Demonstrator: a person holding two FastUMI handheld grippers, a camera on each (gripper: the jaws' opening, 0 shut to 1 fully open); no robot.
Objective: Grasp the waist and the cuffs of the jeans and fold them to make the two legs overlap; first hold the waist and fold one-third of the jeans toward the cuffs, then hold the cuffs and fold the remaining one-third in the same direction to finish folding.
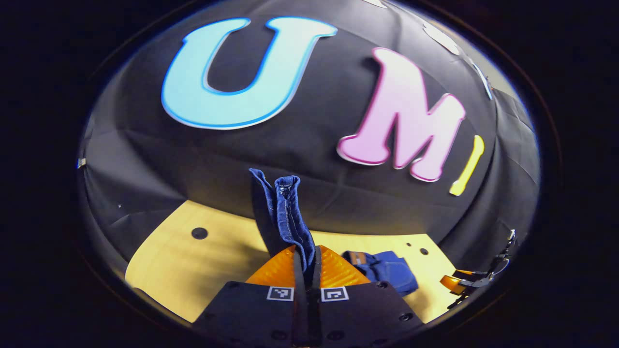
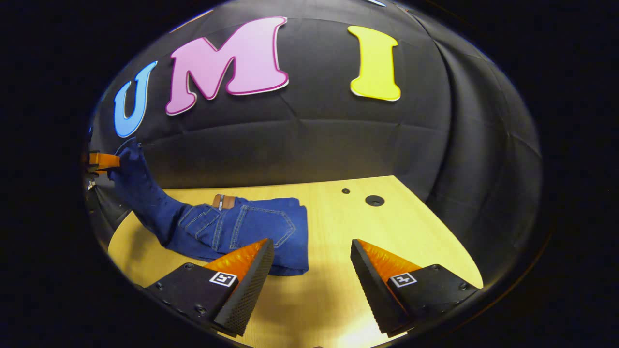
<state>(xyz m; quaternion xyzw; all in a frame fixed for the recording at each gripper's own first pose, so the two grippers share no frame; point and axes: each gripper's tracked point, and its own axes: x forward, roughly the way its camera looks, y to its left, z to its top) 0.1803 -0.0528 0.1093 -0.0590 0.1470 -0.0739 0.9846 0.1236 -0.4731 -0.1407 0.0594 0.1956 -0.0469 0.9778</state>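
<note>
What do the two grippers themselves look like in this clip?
Both share one build. The right gripper has two wedge-shaped fingers with finely ridged inner faces, set on dark blocks with visible screws. Each block carries a small square black-and-white marker. The left gripper shows the same dark blocks, screws and paired markers.

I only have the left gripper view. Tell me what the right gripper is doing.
Observer: The right gripper is open, its fingers spread wide above the wooden table, holding nothing.
Operator: Report how the jeans lie on the table.
Observer: In the right gripper view, the jeans lie folded with the back pockets up and a brown waist patch showing.
Operator: Describe the lifted end from that side.
Observer: The leg rises off the table up to the left gripper, which pinches the cuffs.
</note>
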